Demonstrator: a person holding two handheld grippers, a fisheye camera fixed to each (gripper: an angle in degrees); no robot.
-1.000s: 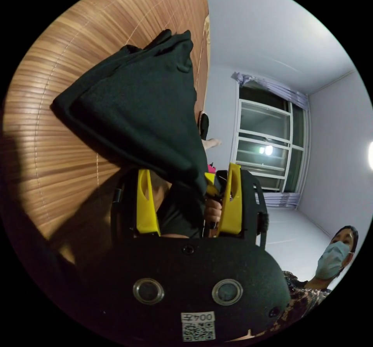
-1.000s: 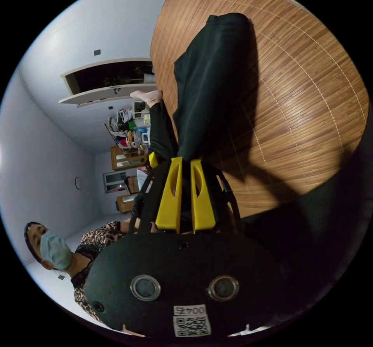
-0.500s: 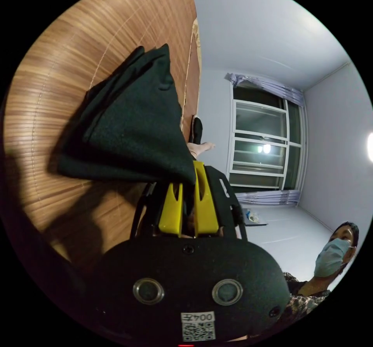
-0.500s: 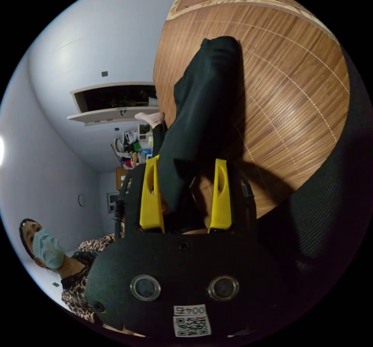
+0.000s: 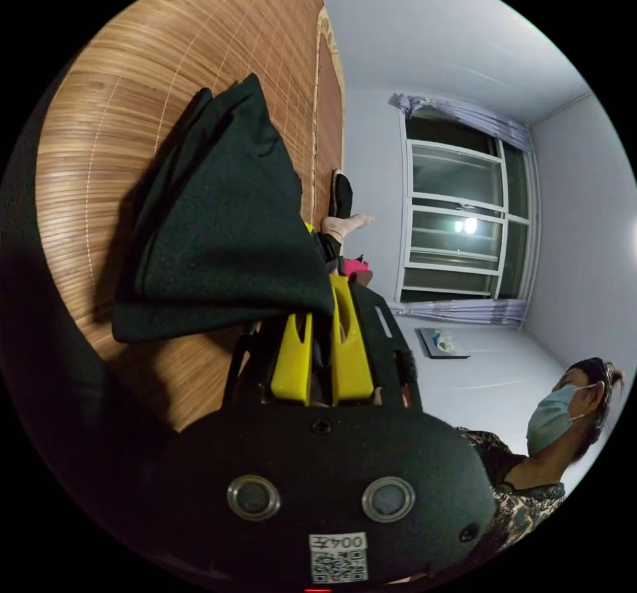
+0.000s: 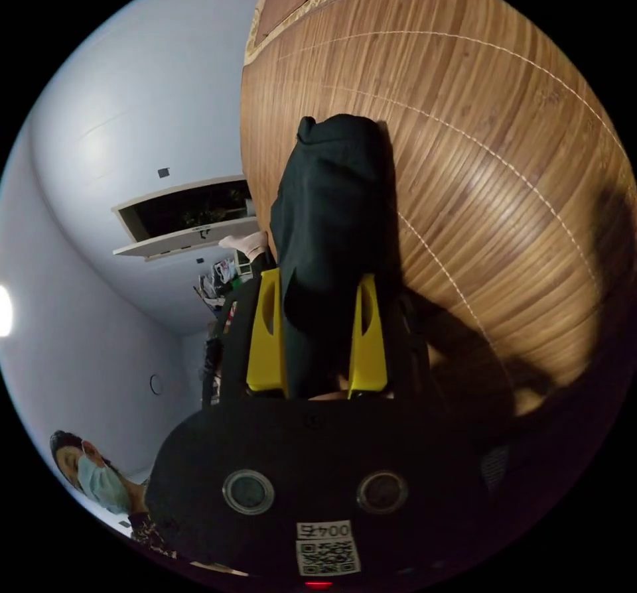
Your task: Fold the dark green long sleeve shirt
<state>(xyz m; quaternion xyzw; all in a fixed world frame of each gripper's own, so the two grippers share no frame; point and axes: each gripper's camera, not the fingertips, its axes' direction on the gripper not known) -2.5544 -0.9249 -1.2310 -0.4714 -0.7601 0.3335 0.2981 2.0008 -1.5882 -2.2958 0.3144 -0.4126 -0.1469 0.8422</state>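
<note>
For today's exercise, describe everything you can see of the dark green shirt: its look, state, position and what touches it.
The dark green shirt looks almost black, a soft matte knit. It is folded into a thick, layered bundle lying on a bamboo mat. In the left gripper view, the left gripper has its jaws closed on a corner. In the right gripper view, the bundle runs lengthwise, one end between the spread jaws of the right gripper.

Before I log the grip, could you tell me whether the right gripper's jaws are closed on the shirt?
No, the right gripper has its yellow jaws spread apart, with the shirt lying loosely between them.
</note>
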